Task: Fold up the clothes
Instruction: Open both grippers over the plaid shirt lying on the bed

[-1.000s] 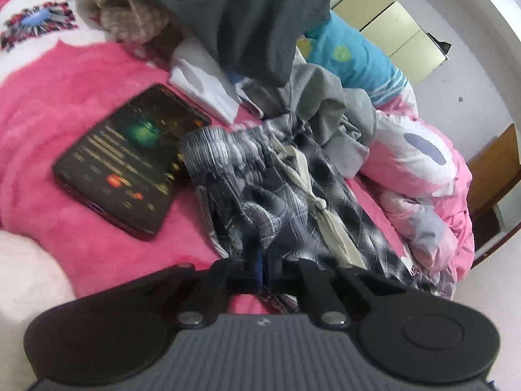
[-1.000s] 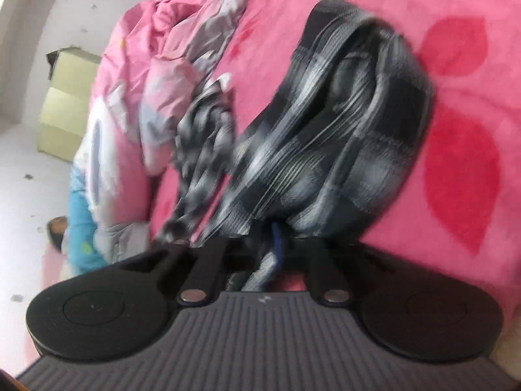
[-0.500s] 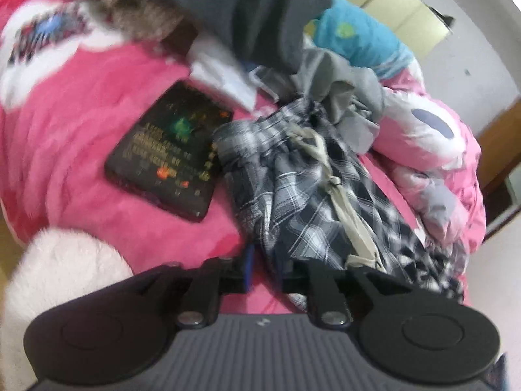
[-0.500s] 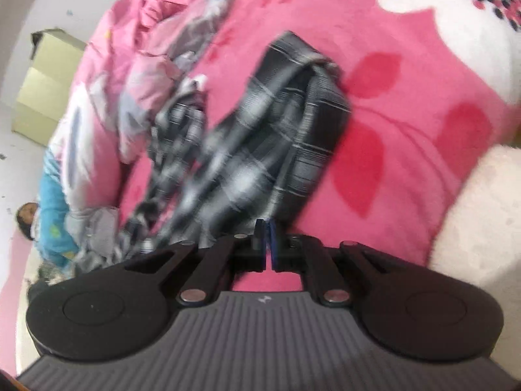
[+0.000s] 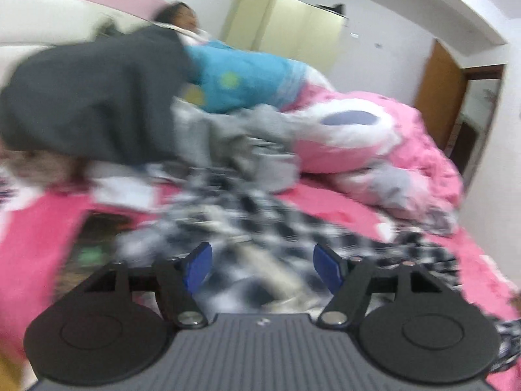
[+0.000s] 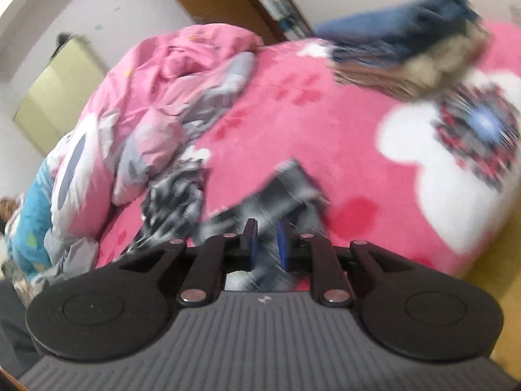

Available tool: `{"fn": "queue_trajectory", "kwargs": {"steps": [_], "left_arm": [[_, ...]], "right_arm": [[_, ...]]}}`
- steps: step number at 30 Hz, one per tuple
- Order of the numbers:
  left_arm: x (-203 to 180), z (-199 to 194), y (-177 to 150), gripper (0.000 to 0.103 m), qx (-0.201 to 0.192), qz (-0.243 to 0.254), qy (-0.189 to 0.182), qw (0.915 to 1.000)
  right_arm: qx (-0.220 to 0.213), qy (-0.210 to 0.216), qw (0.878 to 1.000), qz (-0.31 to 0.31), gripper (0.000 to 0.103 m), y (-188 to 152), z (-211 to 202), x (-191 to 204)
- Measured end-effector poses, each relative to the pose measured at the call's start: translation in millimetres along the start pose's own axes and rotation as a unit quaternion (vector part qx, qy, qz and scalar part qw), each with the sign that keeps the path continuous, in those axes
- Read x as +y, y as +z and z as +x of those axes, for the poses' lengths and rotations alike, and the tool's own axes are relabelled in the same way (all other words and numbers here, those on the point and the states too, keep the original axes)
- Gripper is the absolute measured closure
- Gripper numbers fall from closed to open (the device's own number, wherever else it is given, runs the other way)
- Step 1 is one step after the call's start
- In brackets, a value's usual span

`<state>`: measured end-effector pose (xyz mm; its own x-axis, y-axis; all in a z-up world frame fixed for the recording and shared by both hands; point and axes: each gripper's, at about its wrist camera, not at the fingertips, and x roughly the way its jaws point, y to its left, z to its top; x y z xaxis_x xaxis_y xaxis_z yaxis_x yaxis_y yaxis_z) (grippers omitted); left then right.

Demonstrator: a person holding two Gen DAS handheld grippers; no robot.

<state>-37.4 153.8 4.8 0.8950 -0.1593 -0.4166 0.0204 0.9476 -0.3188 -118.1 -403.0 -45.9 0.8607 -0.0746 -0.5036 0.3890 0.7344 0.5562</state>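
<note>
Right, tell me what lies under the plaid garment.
The plaid garment lies on the pink blanket; its left edge meets a dark flat object, blurred. Whatever the cloth itself covers stays hidden.

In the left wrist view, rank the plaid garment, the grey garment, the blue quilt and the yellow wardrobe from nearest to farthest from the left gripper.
1. plaid garment, right under the open left gripper.
2. grey garment, just beyond, centre.
3. blue quilt, behind it, upper centre.
4. yellow wardrobe, against the back wall.
</note>
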Motion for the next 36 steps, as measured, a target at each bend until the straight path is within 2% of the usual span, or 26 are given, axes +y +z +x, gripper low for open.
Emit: {"fn": "queue_trajectory", "kwargs": {"steps": [2,4,6,8,11,12,13,15,17,20,23,26,29,30,32,33,34,35,36], "left_arm": [[-16,34,9,0.033,0.017,0.004,-0.013,0.9998],[-31,68,17,0.033,0.035,0.009,-0.025,0.9990],[-43,106,24,0.034,0.048,0.015,-0.018,0.9986],[-43,137,28,0.034,0.057,0.011,-0.017,0.9982],[-32,168,28,0.035,0.066,0.008,-0.001,0.9978],[-26,176,27,0.036,0.068,0.007,0.006,0.9976],[-21,184,26,0.037,0.071,0.006,0.013,0.9974],[-11,200,25,0.037,0.076,0.004,0.027,0.9967],[0,216,23,0.037,0.081,0.002,0.041,0.9959],[17,227,18,0.040,0.091,-0.023,0.041,0.9948],[24,227,17,0.040,0.092,-0.032,0.036,0.9946],[27,226,17,0.040,0.089,-0.032,0.032,0.9950],[29,224,18,0.040,0.089,-0.039,0.029,0.9949],[29,224,18,0.040,0.088,-0.039,0.029,0.9949],[28,223,18,0.041,0.086,-0.039,0.033,0.9950],[28,223,18,0.041,0.085,-0.038,0.035,0.9951],[27,223,18,0.042,0.084,-0.036,0.037,0.9951],[27,222,18,0.042,0.081,-0.034,0.042,0.9952],[27,221,18,0.042,0.078,-0.032,0.048,0.9953]], "right_arm": [[-0.013,0.002,1.000,-0.022,0.085,8,3,7],[0.009,0.035,0.996,-0.079,0.079,4,36,43],[0.033,0.070,0.987,-0.138,0.077,-1,69,81],[0.057,0.104,0.973,-0.197,0.075,-7,103,118],[0.092,0.154,0.942,-0.282,0.068,-14,154,175],[0.104,0.171,0.930,-0.310,0.062,-17,171,194],[0.115,0.187,0.915,-0.337,0.056,-20,188,213],[0.137,0.218,0.884,-0.391,0.052,-25,222,251],[0.151,0.243,0.848,-0.446,0.050,-37,254,288],[0.172,0.263,0.808,-0.498,0.048,-63,301,330],[0.209,0.268,0.783,-0.521,0.048,-81,344,362],[0.255,0.275,0.766,-0.523,0.048,-87,374,382],[0.322,0.281,0.739,-0.520,0.047,-96,389,385],[0.322,0.277,0.732,-0.533,0.048,-100,386,385],[0.321,0.270,0.720,-0.554,0.055,-107,380,386],[0.319,0.266,0.718,-0.559,0.071,-108,376,387],[0.316,0.263,0.717,-0.563,0.094,-109,371,388],[0.294,0.257,0.715,-0.580,0.101,-110,364,390],[0.270,0.251,0.712,-0.598,0.101,-110,357,392]]}}
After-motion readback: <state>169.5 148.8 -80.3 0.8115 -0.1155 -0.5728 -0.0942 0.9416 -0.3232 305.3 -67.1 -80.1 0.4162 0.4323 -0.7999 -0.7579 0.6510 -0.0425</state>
